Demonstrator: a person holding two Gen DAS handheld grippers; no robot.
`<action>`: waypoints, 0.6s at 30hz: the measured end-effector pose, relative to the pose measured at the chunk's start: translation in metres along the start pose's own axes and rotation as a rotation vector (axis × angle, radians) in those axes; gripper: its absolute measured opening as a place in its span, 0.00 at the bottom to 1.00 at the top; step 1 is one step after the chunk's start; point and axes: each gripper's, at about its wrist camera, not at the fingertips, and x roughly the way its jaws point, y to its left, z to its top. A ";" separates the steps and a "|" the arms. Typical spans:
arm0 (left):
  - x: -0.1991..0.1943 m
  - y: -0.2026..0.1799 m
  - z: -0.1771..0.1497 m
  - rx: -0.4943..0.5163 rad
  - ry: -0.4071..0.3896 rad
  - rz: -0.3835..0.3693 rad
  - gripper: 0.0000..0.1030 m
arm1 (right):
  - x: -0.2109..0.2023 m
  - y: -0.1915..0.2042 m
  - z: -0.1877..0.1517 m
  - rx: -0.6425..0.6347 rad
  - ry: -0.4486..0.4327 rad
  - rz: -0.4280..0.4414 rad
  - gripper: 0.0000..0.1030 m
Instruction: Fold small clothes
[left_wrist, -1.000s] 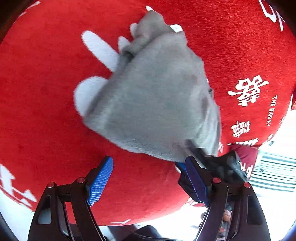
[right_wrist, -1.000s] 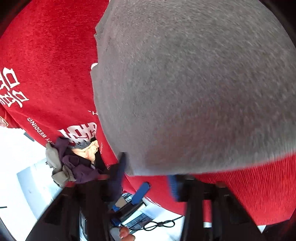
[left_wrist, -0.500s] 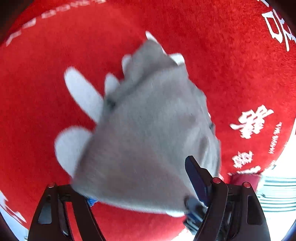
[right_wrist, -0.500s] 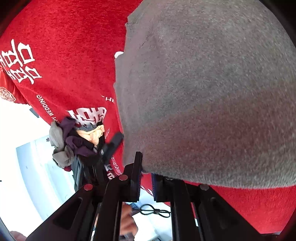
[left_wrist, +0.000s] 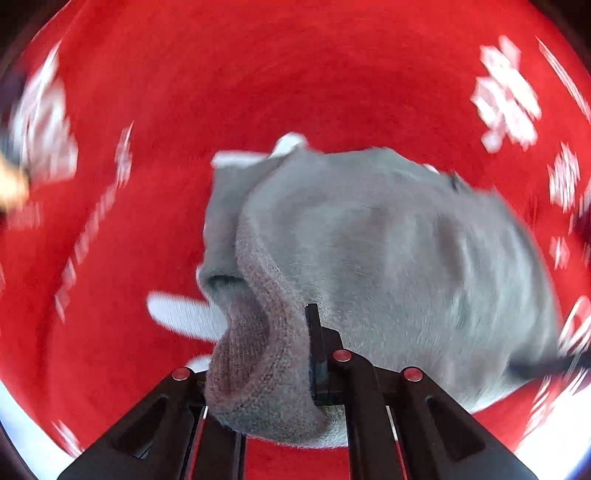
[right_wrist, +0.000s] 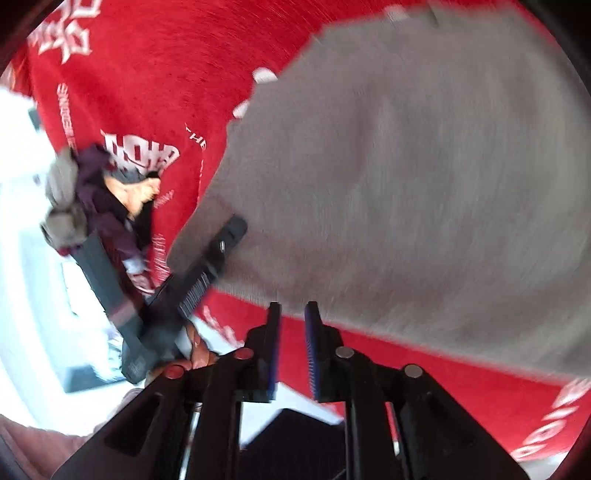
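Item: grey garment, lying bunched on red cloth-covered surface.

Left tool: pressed onto knit hem (one finger hidden by fabric), held low, aimed fwd along surface.

Right tool: nearly closed, nothing pinched, just short of garment's near edge.

Risk: hem could be dragged into a lopsided fold, as garment is gripped at one point only.

Pile of other clothes at surface edge.
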 end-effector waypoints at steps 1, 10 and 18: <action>-0.002 -0.006 -0.001 0.059 -0.016 0.017 0.09 | -0.005 0.007 0.012 -0.028 0.003 -0.029 0.55; -0.009 -0.028 -0.004 0.286 -0.081 0.069 0.09 | 0.057 0.103 0.130 -0.259 0.281 -0.152 0.85; -0.016 -0.033 -0.008 0.328 -0.117 0.063 0.09 | 0.152 0.146 0.161 -0.347 0.467 -0.302 0.90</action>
